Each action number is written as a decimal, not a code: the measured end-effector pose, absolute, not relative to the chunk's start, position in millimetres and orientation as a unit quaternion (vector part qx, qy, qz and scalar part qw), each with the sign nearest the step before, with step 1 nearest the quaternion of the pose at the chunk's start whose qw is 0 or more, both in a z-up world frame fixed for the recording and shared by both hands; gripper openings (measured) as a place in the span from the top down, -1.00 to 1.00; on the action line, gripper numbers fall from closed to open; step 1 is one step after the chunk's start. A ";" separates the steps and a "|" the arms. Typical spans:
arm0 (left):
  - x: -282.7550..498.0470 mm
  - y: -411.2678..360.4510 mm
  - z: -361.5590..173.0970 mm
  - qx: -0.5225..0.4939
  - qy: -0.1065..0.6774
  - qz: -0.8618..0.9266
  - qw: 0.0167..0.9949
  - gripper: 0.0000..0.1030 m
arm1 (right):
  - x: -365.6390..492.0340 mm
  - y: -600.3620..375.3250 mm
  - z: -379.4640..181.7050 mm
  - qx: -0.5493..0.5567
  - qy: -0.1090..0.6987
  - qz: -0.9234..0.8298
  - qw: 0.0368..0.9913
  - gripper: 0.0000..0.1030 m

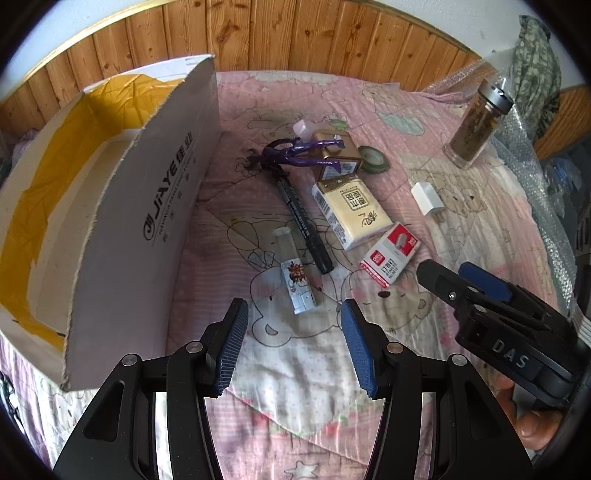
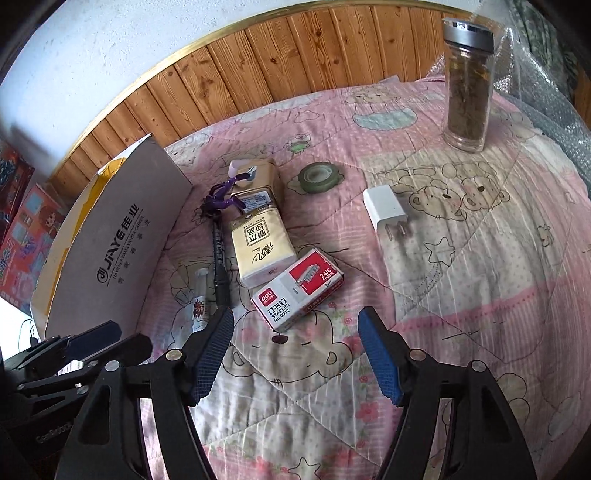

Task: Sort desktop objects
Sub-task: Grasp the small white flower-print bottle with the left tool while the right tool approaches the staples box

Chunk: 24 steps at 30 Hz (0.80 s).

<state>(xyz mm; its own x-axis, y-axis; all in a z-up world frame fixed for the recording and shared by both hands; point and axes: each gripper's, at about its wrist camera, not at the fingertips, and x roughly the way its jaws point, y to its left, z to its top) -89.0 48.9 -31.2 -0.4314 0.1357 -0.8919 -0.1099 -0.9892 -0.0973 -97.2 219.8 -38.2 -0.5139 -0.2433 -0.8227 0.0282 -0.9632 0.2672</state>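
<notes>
Surface: pink quilted bedspread printed with cartoon bears [image 2: 461, 258], backed by wooden wall panelling [image 1: 295, 33].

Left hand-held gripper with blue pads [image 1: 291, 347]: lower centre of the left wrist view, jaws spread wide, nothing between them, raised above the quilt. It also appears at the lower left of the right wrist view.

Right hand-held gripper with blue pads [image 2: 295, 350]: lower centre of the right wrist view, jaws spread wide, holding nothing. It enters the lower right of the left wrist view, its tips near the staple box.

Items, by place in the left wrist view:
- Open white cardboard box with yellow tape lining and "JIAYE" print [image 1: 147, 206]: left side, one flap standing up.
- Small silver tube with clear cap [image 1: 293, 275]: centre, lying just ahead of the left gripper's jaws.
- Black marker pen [image 1: 304, 221]: centre, lying diagonally, just beside the tube.
- Purple plastic clip-like object [image 1: 291, 155]: upper centre, lying partly over the gold tin.
- Gold rectangular tin [image 1: 338, 153]: upper centre.
- Cream tissue packet with Chinese lettering [image 1: 351, 212]: centre, touching the tin's lower edge.
- Red and white box of staples [image 1: 389, 254]: centre right, just beside the tissue packet.
- Roll of green tape [image 1: 373, 158]: upper centre, beside the tin.
- White plug charger [image 1: 426, 197]: right of centre, well apart from the cluster.
- Glass bottle with silver lid and brown contents [image 1: 476, 125]: upper right, upright.
- Bubble wrap [image 1: 535, 192]: right edge.
</notes>
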 end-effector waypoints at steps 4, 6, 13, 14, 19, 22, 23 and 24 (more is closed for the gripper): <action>-108.9 49.7 -52.4 -0.538 -0.017 0.840 0.071 -0.08 | -108.0 221.1 -48.8 0.492 -0.118 -0.858 0.084 -0.37; -116.7 48.8 -61.6 -0.541 -0.020 0.838 0.069 -0.08 | -115.4 217.8 -55.3 0.498 -0.116 -0.855 0.084 -0.37; -137.5 40.8 -91.6 -0.555 -0.039 0.829 0.054 -0.07 | -134.4 202.2 -78.1 0.509 -0.093 -0.852 0.079 -0.37; -137.8 41.1 -91.3 -0.544 -0.035 0.836 0.052 -0.07 | -135.6 202.3 -81.6 0.509 -0.091 -0.853 0.078 -0.37; -145.6 50.8 -93.4 -0.529 0.004 0.847 0.050 -0.09 | -136.5 202.1 -79.9 0.495 -0.066 -0.863 0.075 -0.22; -143.9 55.2 -93.5 -0.519 0.016 0.853 0.054 0.27 | -137.2 208.7 -73.4 0.493 -0.081 -0.862 0.081 0.28; -142.5 55.6 -92.7 -0.514 0.019 0.856 0.054 0.43 | -136.8 210.2 -70.9 0.492 -0.082 -0.863 0.079 0.45; -142.1 55.3 -92.5 -0.515 0.020 0.855 0.055 0.61 | -136.6 211.6 -69.1 0.491 -0.085 -0.863 0.080 0.59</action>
